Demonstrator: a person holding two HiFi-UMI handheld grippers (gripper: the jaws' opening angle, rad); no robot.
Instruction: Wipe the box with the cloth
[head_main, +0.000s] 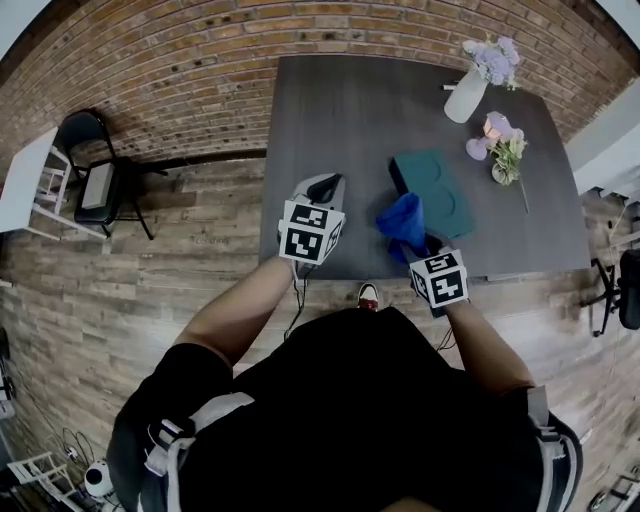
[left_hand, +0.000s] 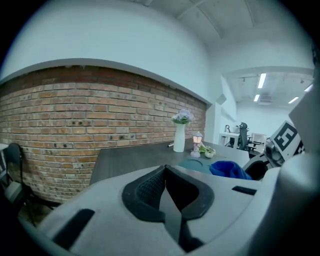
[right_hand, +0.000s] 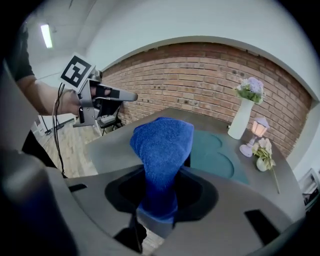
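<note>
Two tongs at near edge of tabletop (head_main: 330, 110): L tongs (left_hand: 166, 185) clenched, empty; R tongs (right_hand: 160, 192) grasping blue cloth (right_hand: 162, 145), bunched upright beside teal box (head_main: 440, 190), which lies flat centre-right of head view.

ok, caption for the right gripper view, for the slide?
Right gripper shut on the blue cloth, with the teal box ahead on the dark table, white vase behind.
</note>
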